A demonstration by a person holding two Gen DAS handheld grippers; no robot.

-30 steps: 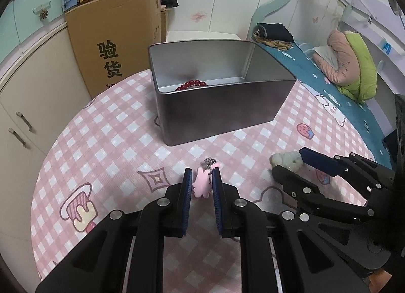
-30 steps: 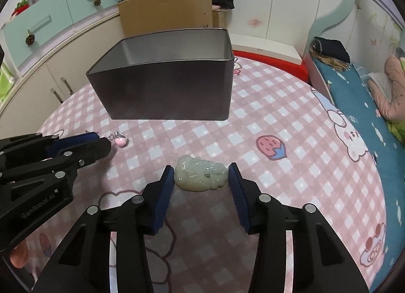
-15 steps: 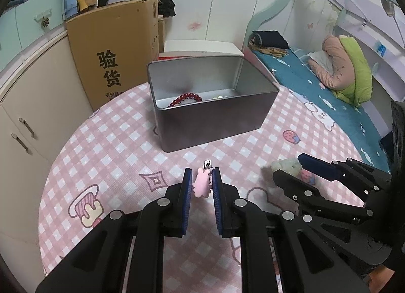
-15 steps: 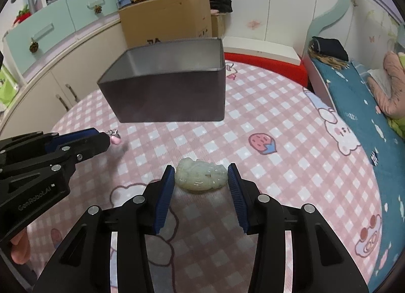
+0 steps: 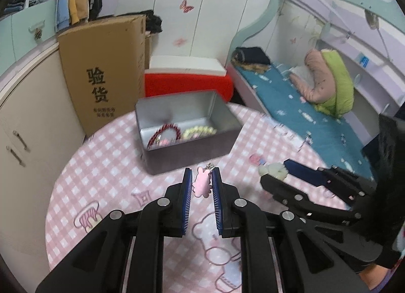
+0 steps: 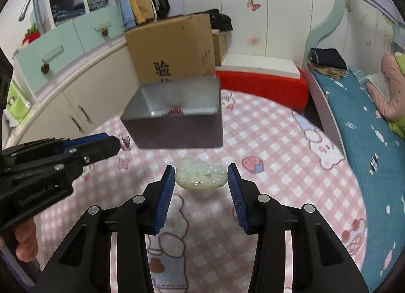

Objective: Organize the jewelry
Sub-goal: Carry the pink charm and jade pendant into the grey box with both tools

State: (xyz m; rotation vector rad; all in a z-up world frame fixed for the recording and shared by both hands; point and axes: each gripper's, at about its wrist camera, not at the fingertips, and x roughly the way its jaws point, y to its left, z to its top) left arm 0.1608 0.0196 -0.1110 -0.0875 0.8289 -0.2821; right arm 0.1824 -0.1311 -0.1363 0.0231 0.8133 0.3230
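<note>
Holding a pink charm (image 5: 201,184) in our left gripper (image 5: 201,193), we are squeezing a pale green stone (image 6: 200,174) in our right gripper (image 6: 201,179) (both up above the checked table (image 6: 278,141), near the tin box (image 5: 192,146)).

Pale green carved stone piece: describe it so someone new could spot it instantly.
Start at the open grey metal tin on the pink checked tablecloth. In front of it, the right claw grips a pale green carved jade-like stone. Unlike the small pink bunny charm in the left claw, it is larger, milky and lumpy.
</note>
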